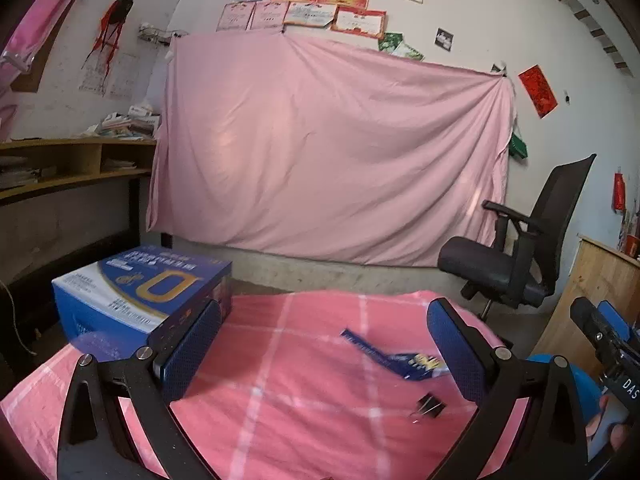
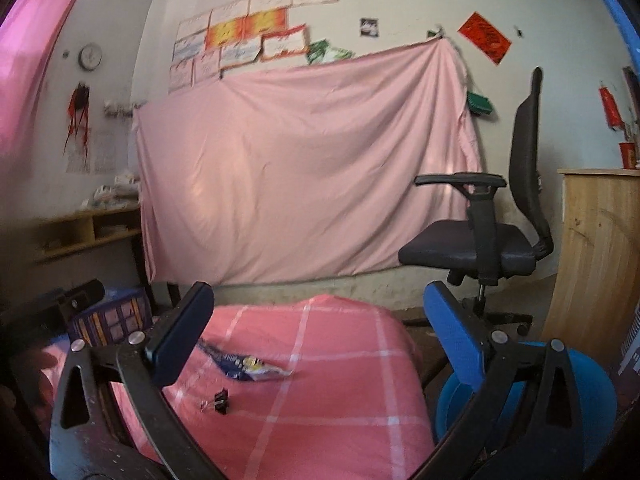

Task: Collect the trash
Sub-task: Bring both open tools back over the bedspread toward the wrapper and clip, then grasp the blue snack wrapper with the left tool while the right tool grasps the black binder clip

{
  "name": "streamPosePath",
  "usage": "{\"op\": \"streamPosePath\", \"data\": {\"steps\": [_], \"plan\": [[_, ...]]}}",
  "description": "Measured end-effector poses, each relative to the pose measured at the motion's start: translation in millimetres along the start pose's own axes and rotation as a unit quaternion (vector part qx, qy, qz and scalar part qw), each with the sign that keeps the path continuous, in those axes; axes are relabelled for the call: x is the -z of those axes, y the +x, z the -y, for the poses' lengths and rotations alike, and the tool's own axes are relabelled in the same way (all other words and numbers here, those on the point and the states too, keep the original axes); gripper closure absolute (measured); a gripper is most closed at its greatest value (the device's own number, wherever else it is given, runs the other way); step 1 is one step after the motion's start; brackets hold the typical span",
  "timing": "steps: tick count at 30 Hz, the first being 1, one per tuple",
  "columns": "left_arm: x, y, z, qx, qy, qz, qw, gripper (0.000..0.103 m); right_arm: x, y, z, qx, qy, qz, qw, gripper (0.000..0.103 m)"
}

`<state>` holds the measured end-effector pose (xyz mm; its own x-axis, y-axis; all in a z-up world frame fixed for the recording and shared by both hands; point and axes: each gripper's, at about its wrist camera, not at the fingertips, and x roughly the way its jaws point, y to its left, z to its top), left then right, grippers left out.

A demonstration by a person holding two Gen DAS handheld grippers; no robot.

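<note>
Lying wrapper [image 1: 394,354], long axis left-right

The blue wrapper [image 2: 244,364] is motion-smeared, print unreadable. Blue box [image 2: 110,318] left of it sits half hidden behind the left gripper's arm. Wall certificates [image 2: 240,36] too blurry to read.

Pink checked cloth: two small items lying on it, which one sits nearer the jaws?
The black binder clip. It lies closer to both cameras than the blue torn wrapper, which sits farther back on the cloth.
</note>
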<state>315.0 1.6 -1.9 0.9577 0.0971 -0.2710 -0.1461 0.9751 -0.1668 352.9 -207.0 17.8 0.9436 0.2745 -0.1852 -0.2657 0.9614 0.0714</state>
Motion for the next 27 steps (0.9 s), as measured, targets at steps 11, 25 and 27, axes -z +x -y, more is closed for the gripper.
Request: {"op": "streamPosePath", "data": {"steps": [11,25,27], "plan": [[16.4,15.3,-16.5,0.004,0.025,-0.049,0.9985,0.002,25.9,44.1,-15.9,-0.048,-0.012,-0.141,0.989,0.000],[29.9,52.8,-20.5,0.004,0.037,-0.146,0.9886,0.003,65.3,95.2,-58.9,-0.122,-0.034,-0.299,0.946,0.019],[30.7,56.8,-24.2,0.008,0.029,-0.156,0.9873,0.004,67.9,101.0,-61.7,-0.127,-0.034,-0.310,0.942,0.030]]}}
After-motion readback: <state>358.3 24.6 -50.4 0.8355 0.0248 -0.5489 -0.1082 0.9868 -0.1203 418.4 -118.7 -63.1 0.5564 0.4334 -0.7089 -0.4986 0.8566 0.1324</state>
